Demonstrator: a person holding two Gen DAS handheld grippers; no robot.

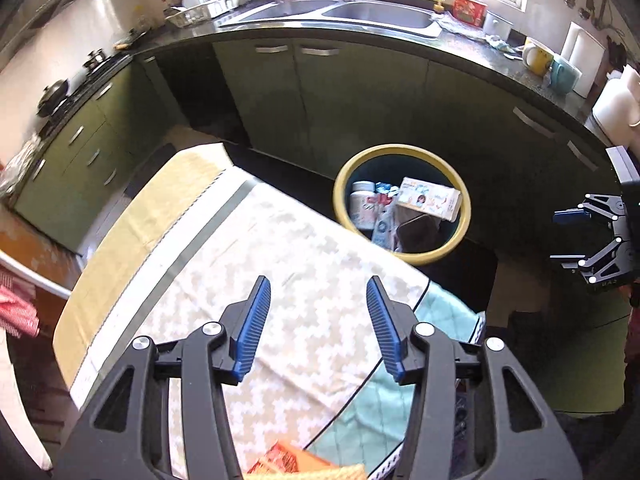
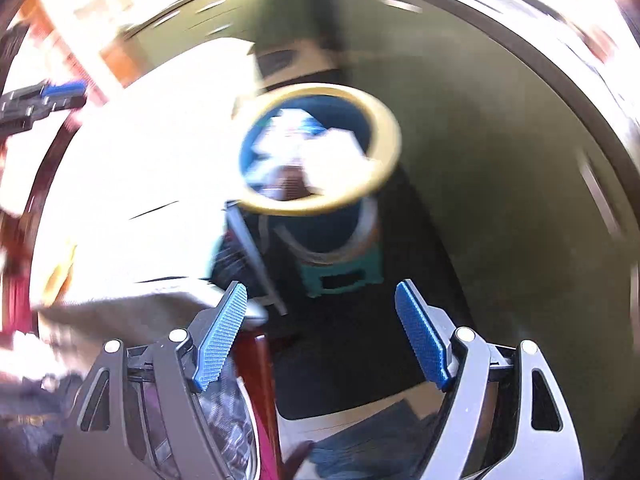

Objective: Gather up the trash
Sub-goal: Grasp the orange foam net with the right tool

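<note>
Both grippers are standing empty. The left gripper (image 1: 318, 324) is hovering over the patterned beige-and-white tablecloth (image 1: 280, 248) with fingers spread wide, gripping nothing; the right gripper (image 2: 320, 334), blurred by motion, is likewise gaping and holding nothing. Collected trash, including a white printed carton (image 1: 430, 199) and a white bottle (image 1: 362, 200), is lying inside the round dark-blue bin with a yellow rim (image 1: 340, 204), just beside the table's corner. Judged step: between deposits; the next move calls for locating remaining litter, possibly the orange packet (image 1: 288, 460) at the near edge. Green kitchen cabinets (image 1: 340, 96) and a steel sink (image 1: 380, 16) are bounding the room.
</note>
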